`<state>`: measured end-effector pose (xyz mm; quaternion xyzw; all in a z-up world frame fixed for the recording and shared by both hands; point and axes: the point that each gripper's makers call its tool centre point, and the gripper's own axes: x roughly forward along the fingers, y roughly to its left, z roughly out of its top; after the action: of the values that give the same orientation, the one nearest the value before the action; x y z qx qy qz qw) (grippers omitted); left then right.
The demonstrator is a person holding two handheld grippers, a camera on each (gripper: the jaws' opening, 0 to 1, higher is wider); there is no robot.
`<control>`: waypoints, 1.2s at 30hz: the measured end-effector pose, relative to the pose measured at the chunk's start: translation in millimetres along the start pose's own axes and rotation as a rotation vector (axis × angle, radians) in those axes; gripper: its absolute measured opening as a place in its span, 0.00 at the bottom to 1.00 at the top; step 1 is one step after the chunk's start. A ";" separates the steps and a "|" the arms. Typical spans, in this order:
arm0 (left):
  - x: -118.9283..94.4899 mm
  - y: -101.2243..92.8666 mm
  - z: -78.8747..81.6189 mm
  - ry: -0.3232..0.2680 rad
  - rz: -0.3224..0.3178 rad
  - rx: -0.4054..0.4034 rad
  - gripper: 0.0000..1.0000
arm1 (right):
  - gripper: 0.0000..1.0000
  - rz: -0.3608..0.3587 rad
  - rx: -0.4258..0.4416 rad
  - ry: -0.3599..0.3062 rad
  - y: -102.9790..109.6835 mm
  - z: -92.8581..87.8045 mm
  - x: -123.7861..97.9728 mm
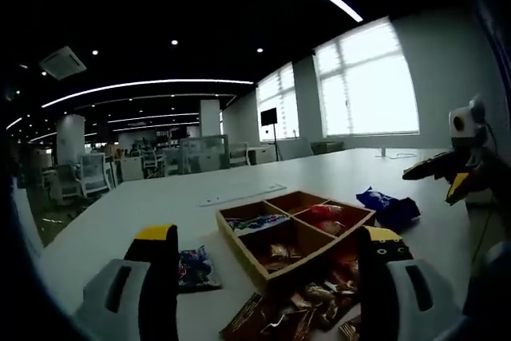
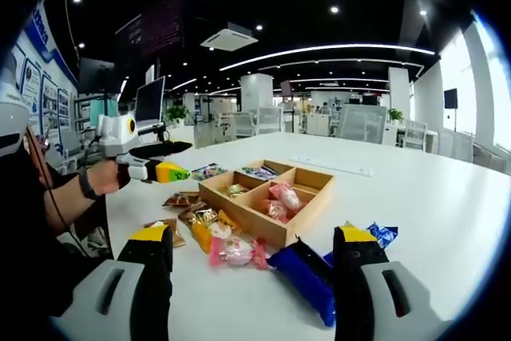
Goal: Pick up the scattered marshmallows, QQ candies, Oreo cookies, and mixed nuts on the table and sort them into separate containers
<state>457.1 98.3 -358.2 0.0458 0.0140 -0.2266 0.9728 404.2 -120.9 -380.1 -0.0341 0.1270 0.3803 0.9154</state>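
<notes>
A wooden four-compartment box [image 1: 239,249] [image 2: 243,215] sits on the white table [image 1: 160,197]. Its compartments hold red-pink packets [image 2: 279,197], blue packets [image 1: 255,221] and brown packets [image 1: 279,253]. Brown packets [image 1: 295,309] lie loose before the box, with a colourful packet [image 1: 196,267] to its left and a blue packet [image 1: 387,205] to its right. My left gripper [image 1: 267,235] [image 2: 169,160] hovers open above the box's near side. My right gripper [image 2: 254,234] [image 1: 443,175] is open, held low over a pink packet [image 2: 235,251] and long blue packets [image 2: 307,277]. Neither holds anything.
A person's hand [image 2: 100,177] with a wristband grips the left gripper. A flat white strip [image 1: 239,195] [image 2: 331,167] lies on the table beyond the box. Office desks, chairs and bright windows stand far behind. Bare tabletop stretches past the box.
</notes>
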 end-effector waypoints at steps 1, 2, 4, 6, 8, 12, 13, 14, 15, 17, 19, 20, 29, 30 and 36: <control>-3.2 0.9 0.9 0.000 0.003 0.003 0.97 | 0.78 0.000 -0.001 0.000 0.0 -0.2 -0.1; -5.9 1.7 1.1 0.001 0.004 0.004 0.97 | 0.78 0.000 -0.002 0.000 0.0 -0.4 -0.3; -10.8 2.4 0.3 0.004 0.005 0.001 0.97 | 0.78 0.001 0.001 -0.001 0.0 -0.8 -0.9; -15.4 2.3 -3.5 0.015 0.006 0.010 0.97 | 0.78 0.000 0.002 -0.001 -0.3 -1.0 -1.4; -19.1 3.6 -7.3 0.025 0.016 0.026 0.97 | 0.78 -0.001 0.004 -0.003 -0.7 -0.9 -1.9; -25.9 5.1 -15.2 0.047 0.015 0.021 0.97 | 0.78 -0.002 0.004 -0.001 -1.2 -1.3 -1.6; -27.8 4.7 -17.2 0.053 0.012 0.021 0.97 | 0.78 -0.002 0.004 0.000 -1.2 -1.5 -1.5; -28.4 4.7 -17.9 0.055 0.012 0.020 0.97 | 0.78 -0.003 0.004 -0.001 -1.2 -1.4 -1.4; -31.3 5.2 -19.8 0.058 0.014 0.018 0.97 | 0.78 -0.003 0.005 -0.001 -1.0 -1.4 -1.4; -35.7 5.9 -21.7 0.060 0.016 0.011 0.97 | 0.78 -0.002 0.007 -0.003 -0.7 -1.2 -1.4; -40.2 6.2 -23.4 0.062 0.016 0.002 0.97 | 0.78 -0.002 0.006 -0.002 -0.5 -1.4 -1.3; -42.4 5.6 -24.6 0.066 0.012 -0.005 0.97 | 0.78 -0.001 0.006 -0.002 -0.3 -1.4 -1.3; -58.6 12.8 -29.3 0.084 0.027 -0.013 0.97 | 0.78 0.002 0.004 0.001 2.4 -2.4 -2.1; -60.1 13.6 -28.5 0.084 0.028 -0.010 0.97 | 0.78 0.003 0.003 0.001 2.5 -2.3 -1.9; -66.5 16.2 -27.9 0.098 0.026 -0.005 0.97 | 0.78 0.005 0.001 0.000 1.9 -0.6 -0.8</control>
<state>404.4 144.7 -381.4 0.0544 0.0615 -0.2112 0.9740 402.2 -120.2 -380.4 -0.0334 0.1271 0.3824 0.9146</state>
